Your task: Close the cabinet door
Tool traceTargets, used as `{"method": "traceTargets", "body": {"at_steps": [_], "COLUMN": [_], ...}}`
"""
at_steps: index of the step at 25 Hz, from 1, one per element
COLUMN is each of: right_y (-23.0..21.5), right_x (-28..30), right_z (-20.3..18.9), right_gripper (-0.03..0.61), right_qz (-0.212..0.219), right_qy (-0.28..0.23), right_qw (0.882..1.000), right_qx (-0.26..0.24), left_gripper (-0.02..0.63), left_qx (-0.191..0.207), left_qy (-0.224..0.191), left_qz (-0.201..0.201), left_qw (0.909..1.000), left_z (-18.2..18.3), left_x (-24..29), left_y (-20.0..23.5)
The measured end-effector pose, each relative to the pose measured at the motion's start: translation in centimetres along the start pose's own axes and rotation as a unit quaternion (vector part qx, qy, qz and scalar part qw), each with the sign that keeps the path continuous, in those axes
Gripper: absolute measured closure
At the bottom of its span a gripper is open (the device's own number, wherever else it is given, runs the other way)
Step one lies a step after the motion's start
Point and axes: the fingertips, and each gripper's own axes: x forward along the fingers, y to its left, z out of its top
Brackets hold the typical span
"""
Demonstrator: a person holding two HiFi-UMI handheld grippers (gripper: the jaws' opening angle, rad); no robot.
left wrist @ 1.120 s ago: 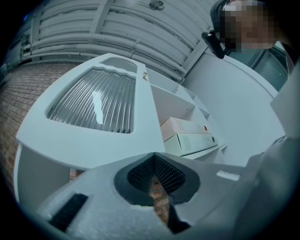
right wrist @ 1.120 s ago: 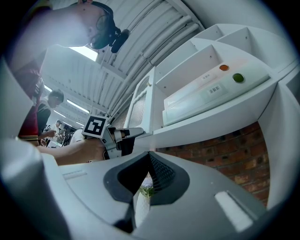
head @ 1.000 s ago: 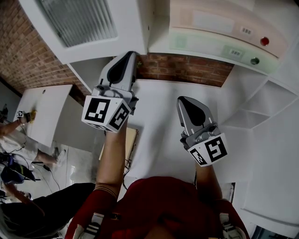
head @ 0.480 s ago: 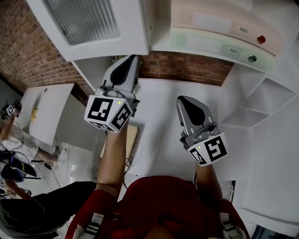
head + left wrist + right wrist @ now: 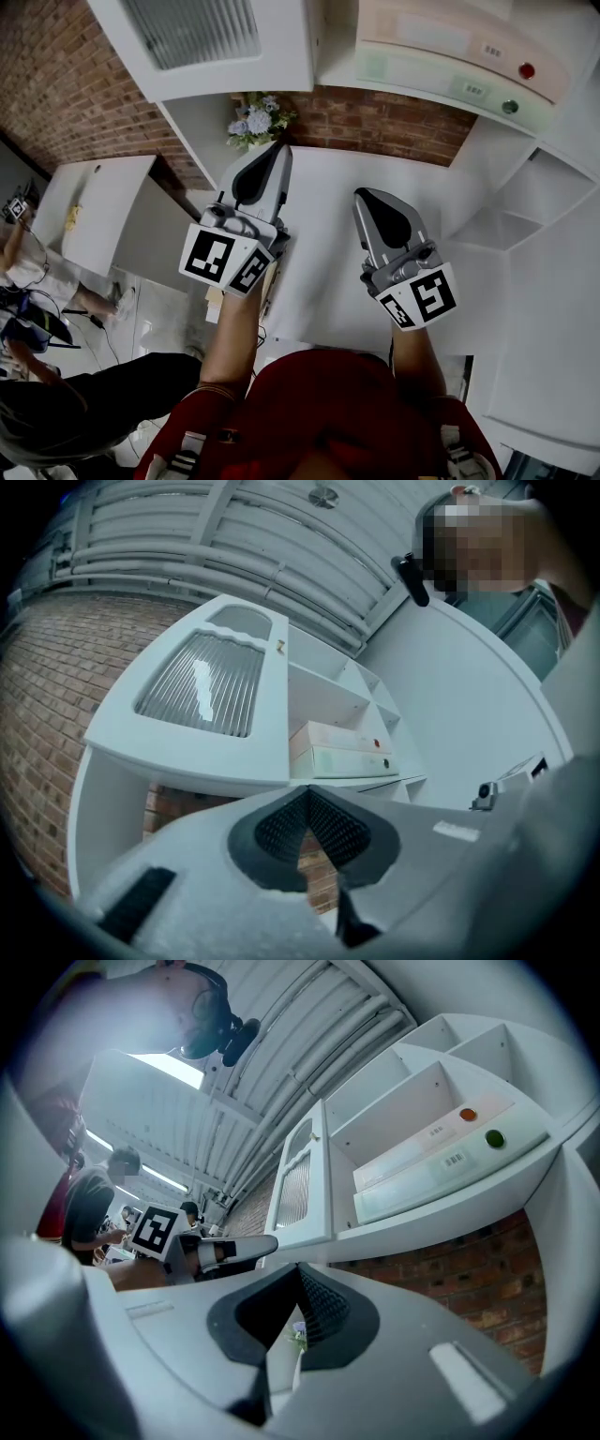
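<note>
The white cabinet door (image 5: 197,42) with its ribbed glass pane stands swung out at the top left of the head view. Beside it the open cabinet (image 5: 328,56) holds two pale boxes (image 5: 441,47) with a red and a green dot. My left gripper (image 5: 278,150) is shut and empty, below the door's lower edge and apart from it. My right gripper (image 5: 367,197), also shut and empty, hovers over the white counter (image 5: 323,234). The left gripper view looks up at the door (image 5: 202,682) past the left gripper (image 5: 307,794). In the right gripper view the door (image 5: 298,1185) shows edge-on above the right gripper (image 5: 298,1269).
A small bunch of flowers (image 5: 255,117) stands against the brick wall (image 5: 375,127) behind the left gripper. White open shelf compartments (image 5: 525,206) rise at the right. A white table (image 5: 84,216) and people (image 5: 28,272) are at the left.
My left gripper has dropped down and away from the door's lower edge, uncovering the flowers behind it. The right gripper has hardly shifted. Both stay shut.
</note>
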Motion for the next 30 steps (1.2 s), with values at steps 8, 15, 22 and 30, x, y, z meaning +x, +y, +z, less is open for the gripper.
{"method": "traceTargets", "body": {"at_steps": [8,15,22,30], "right_y": [2.7,5.1,6.8,8.1], "right_x": [-0.8,-1.2,-1.2,-0.6], "right_z": [0.1,0.1,0.5,0.5], "right_gripper": [0.565,0.565,0.565,0.565], "right_qz": [0.008,0.015,0.024,0.034], "right_qy": [0.004,0.005,-0.006,-0.009], "right_qw": [1.000,1.000,1.000,0.999], "right_qx": [0.007,0.010,0.004,0.002], "left_gripper": [0.614,0.614,0.614,0.614], "left_qx": [-0.007,-0.009,-0.002,0.007], "left_qy": [-0.004,0.002,0.005,0.007], "left_qz": [-0.003,-0.012,-0.017,-0.015], "left_qw": [1.0000,0.9999,0.9998,0.9998], "left_z": [0.6,0.4,0.4,0.7], "left_x": [-4.5,-7.4,-9.1,-10.3], "left_y": [-2.2,-3.6,-4.6,-4.6]}}
